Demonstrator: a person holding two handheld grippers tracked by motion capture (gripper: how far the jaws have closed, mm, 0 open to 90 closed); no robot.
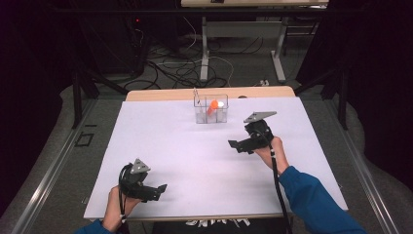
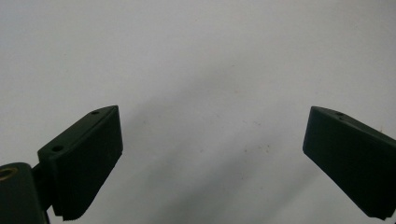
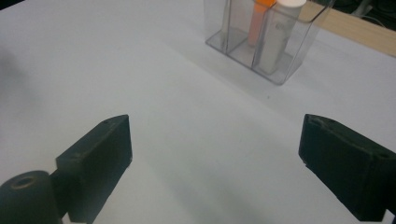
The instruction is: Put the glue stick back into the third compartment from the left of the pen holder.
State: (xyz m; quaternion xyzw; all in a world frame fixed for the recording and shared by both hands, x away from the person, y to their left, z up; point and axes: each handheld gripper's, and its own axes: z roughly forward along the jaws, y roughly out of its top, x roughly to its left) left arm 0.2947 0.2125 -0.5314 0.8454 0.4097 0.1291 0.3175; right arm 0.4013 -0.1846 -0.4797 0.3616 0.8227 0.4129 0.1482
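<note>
Nearest the high camera, the left gripper [image 1: 155,189] rests low over the near-left part of the white-covered desk [image 1: 185,161], jaws spread wide with nothing between them; its own view looks down on bare white surface. Farther up and to the right, the right gripper [image 1: 237,144] hovers above the desk, jaws likewise wide apart and empty.

Toward the far edge, near the middle, stands a clear plastic rectangular holder with compartments [image 1: 211,109]. Inside it an orange-capped tube [image 1: 213,107] leans at a slant beside a white-capped tube [image 1: 220,106] that stands more upright. In the right gripper view the clear holder [image 3: 268,42] lies ahead and slightly right of the open jaws, well apart from them.

Judging from this layout, the right gripper is much the nearer of the two. Both tubes have their long axes roughly vertical, so a reach forward and a grasp from above seems likely.
</note>
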